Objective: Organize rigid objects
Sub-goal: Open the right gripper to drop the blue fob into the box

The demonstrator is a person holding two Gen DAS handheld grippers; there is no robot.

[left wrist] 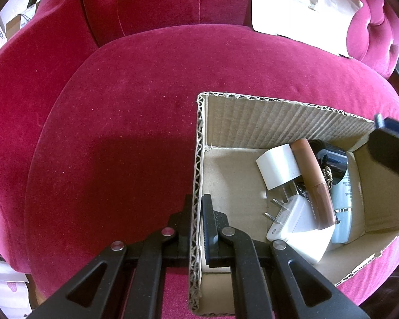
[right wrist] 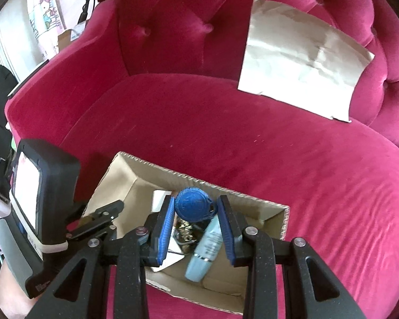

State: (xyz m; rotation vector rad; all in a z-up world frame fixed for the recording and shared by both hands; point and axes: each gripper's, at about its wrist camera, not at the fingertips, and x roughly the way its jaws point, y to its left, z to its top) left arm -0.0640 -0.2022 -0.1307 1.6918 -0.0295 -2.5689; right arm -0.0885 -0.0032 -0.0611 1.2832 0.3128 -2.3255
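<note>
An open cardboard box [left wrist: 279, 111] sits on a red velvet sofa seat [left wrist: 119, 133]. Inside lie two white plug adapters [left wrist: 278, 166], a brown lip-gloss tube [left wrist: 312, 178], a pale blue bottle [left wrist: 343, 207] and a dark round item. My left gripper [left wrist: 196, 207] is shut on the box's left wall, one finger inside, one outside. In the right wrist view my right gripper [right wrist: 195, 214] is open above the box [right wrist: 284, 212], its jaws either side of a round blue pouch [right wrist: 192, 204]. The blue bottle [right wrist: 204, 252] lies below.
A crumpled sheet of brown paper [right wrist: 300, 58] leans on the tufted sofa back at the right. The left gripper's body and display [right wrist: 40, 212] stand at the box's left side. The sofa arm [left wrist: 18, 93] rises at the left.
</note>
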